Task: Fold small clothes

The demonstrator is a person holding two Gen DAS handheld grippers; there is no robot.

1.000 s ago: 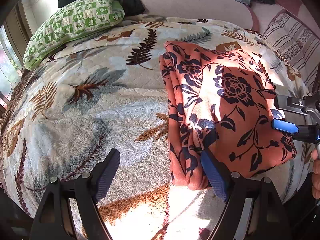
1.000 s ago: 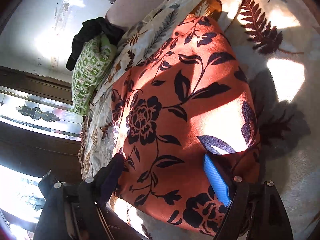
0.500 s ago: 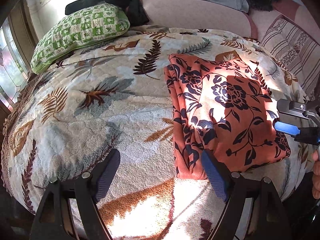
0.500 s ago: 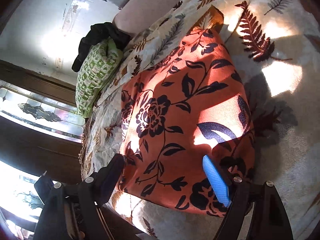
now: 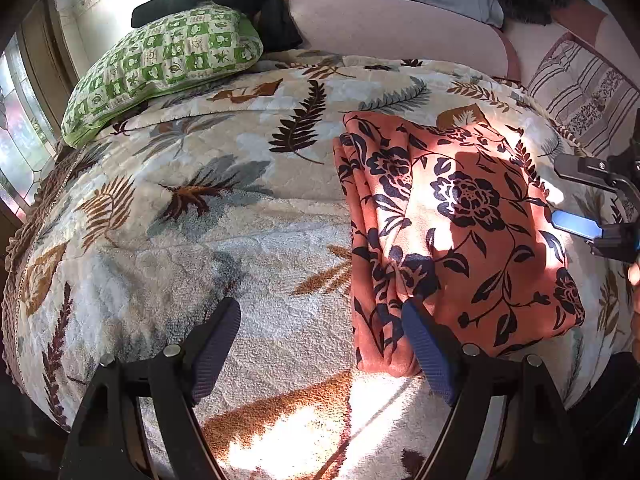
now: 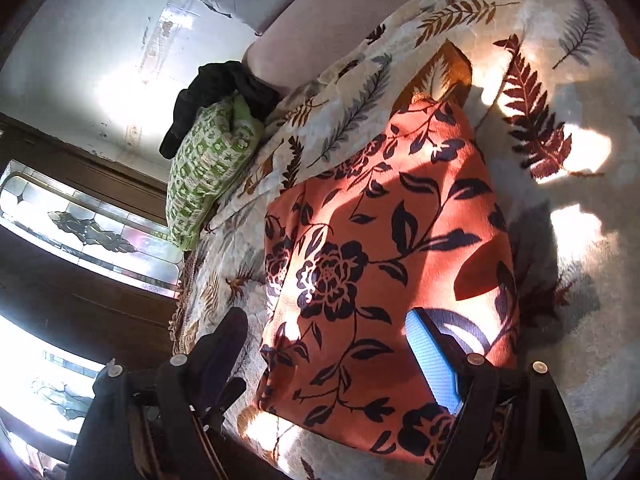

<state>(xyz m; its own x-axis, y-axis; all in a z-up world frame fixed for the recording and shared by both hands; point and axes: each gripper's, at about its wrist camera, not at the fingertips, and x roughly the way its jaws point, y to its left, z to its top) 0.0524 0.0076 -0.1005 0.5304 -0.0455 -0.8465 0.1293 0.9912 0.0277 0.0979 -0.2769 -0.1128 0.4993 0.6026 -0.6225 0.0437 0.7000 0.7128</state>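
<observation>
Your folded orange cloth [image 5: 472,232] lies on the bedspread [image 5: 224,216] toward the near edge of the bed, right of its middle, well clear of the green pillow [image 5: 160,64] at the far left corner; its long axis runs from the near edge back toward the headboard, with the stacked fold edges along its left side.

Your left gripper [image 5: 320,344] hangs just above the cloth's near left corner — jaws spread wide, nothing between them; its right finger sits over that corner while the left one is over bare bedspread. Your right gripper [image 6: 328,360] is equally wide and empty, hovering over the cloth's right side; one finger is above the print and the other past its near edge; whether either pad touches the fabric you cannot tell.

By my reading the fold looks done or nearly so; if another fold is wanted, it would go across the long axis — the left gripper is nearer the layered edge, the right nearer the smooth one.
</observation>
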